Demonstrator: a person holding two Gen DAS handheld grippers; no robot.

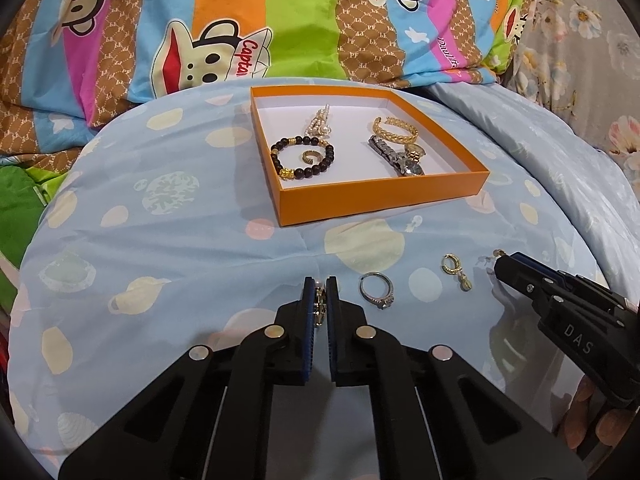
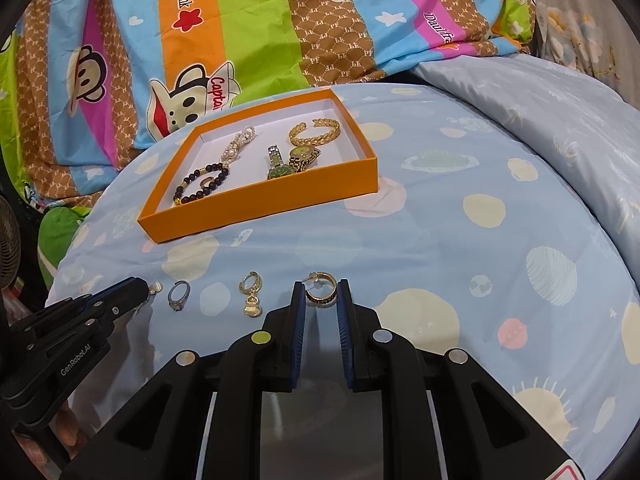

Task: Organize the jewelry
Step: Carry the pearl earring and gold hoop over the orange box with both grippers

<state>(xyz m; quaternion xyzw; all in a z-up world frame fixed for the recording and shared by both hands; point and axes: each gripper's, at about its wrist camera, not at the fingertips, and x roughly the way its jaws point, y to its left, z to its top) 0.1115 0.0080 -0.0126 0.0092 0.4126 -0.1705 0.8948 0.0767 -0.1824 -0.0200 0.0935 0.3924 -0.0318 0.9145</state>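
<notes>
- Left gripper (image 1: 320, 300), lower centre, clamps a small silver trinket (image 1: 319, 305); right gripper (image 2: 320, 300) pinches a gold hoop earring (image 2: 321, 291)
- Orange cardboard tray (image 1: 384, 200) of bracelets and watches waits mid-frame on the blue spotted bedspread (image 1: 180, 248)
- Lift both straight up, then release low inside the tray

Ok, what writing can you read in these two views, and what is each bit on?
"DAS" on the right gripper body, rest cut off.
"GenRobot.AI" on the left gripper body.
"Daul frank" on the orange stripe of the striped blanket.
"Capta", cut off, on the cartoon monkey's cap on that blanket.
"PF" repeated on its brown stripes.
The watch dial in the orange box is too small to read.
</notes>
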